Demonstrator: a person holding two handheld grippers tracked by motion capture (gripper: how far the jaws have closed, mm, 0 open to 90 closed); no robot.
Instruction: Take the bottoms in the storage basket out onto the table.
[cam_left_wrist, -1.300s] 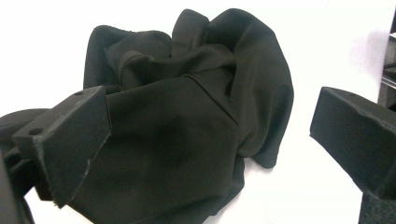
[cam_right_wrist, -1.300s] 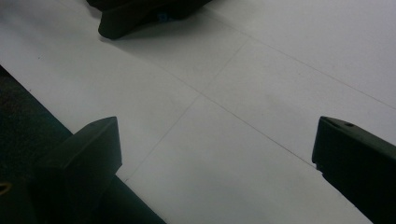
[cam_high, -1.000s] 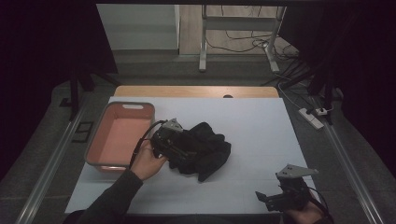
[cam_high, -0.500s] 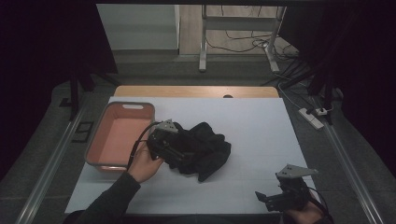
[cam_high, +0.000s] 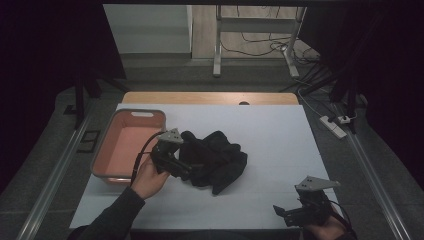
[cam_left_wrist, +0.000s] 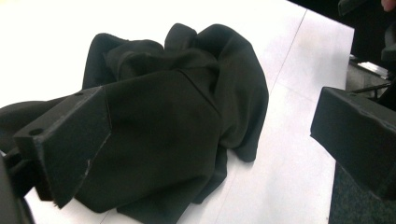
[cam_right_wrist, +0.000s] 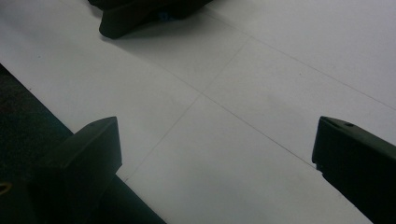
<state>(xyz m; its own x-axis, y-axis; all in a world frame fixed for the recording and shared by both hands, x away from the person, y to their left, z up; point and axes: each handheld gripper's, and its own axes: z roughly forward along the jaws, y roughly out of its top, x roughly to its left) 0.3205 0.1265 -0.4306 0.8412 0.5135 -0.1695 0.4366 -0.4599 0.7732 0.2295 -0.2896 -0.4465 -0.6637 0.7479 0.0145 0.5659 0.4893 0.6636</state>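
Left gripper (cam_high: 181, 167) at black garment (cam_high: 215, 160), jaws spread.

High view: crumpled black garment lay mid-table on white table cover (cam_high: 270, 135), just right of pink tray (cam_high: 125, 145); left gripper pressed against garment's left edge, held by left hand (cam_high: 149, 177); right gripper (cam_high: 286, 214) hovered at near right table corner, well apart from garment.
Left gripper view: jaws spread wide, one jaw against the cloth's near fold, other off to the side over bare cover; nothing pinched; garment (cam_left_wrist: 182, 116) bunched in folds.
Right gripper view: jaws spread wide over bare cover (cam_right_wrist: 261, 93), gripping nothing; garment edge (cam_right_wrist: 140, 16) at top.
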